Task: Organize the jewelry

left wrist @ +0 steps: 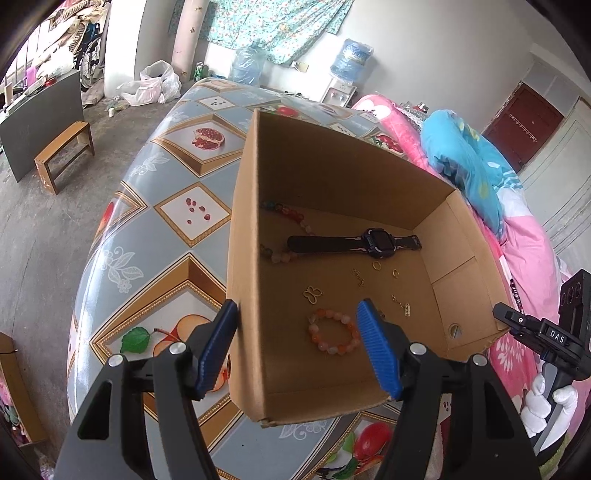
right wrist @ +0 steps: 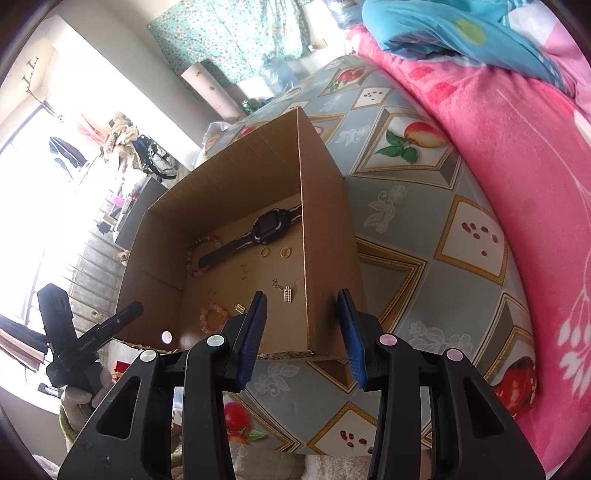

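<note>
Cardboard box wall between each released tool's fingers; far bracelet perhaps half-hidden.

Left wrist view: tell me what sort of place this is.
Most likely a lived-in room of a home, perhaps a bedroom. A pink blanket and blue quilt are piled beside the fruit-patterned tablecloth, a water dispenser stands at the wall, and a floral cloth hangs above.
</note>
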`<state>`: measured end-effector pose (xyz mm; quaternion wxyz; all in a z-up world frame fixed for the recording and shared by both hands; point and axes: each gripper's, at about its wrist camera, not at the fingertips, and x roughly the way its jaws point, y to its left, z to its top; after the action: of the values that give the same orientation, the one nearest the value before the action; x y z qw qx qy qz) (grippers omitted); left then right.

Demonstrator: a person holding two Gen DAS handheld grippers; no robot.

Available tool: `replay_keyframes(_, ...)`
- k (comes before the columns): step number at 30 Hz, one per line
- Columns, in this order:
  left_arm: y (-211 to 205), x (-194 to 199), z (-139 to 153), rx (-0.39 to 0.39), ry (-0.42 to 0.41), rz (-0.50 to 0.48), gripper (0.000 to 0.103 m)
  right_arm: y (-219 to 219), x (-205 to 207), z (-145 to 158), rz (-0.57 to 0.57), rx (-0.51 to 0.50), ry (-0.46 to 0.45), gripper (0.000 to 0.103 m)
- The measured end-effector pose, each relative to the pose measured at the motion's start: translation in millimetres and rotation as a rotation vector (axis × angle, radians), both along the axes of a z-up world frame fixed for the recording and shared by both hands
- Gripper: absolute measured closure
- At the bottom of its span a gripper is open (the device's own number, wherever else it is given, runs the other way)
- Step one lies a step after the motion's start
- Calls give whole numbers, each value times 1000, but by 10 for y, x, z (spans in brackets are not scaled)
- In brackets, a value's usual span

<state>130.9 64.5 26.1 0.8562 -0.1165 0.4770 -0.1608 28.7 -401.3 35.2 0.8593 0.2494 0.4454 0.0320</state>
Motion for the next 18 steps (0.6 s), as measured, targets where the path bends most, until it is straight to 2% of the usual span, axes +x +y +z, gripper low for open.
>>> replay_keyframes(14, -67, -316, -20, 8, -45, 2, 39, -5, -116, -30, 1, -39, -27, 63)
replay_keyframes(18, -49, -403, -18, -16, -43, 1, 39, 23, -144, -28, -6, -57, -32, 63)
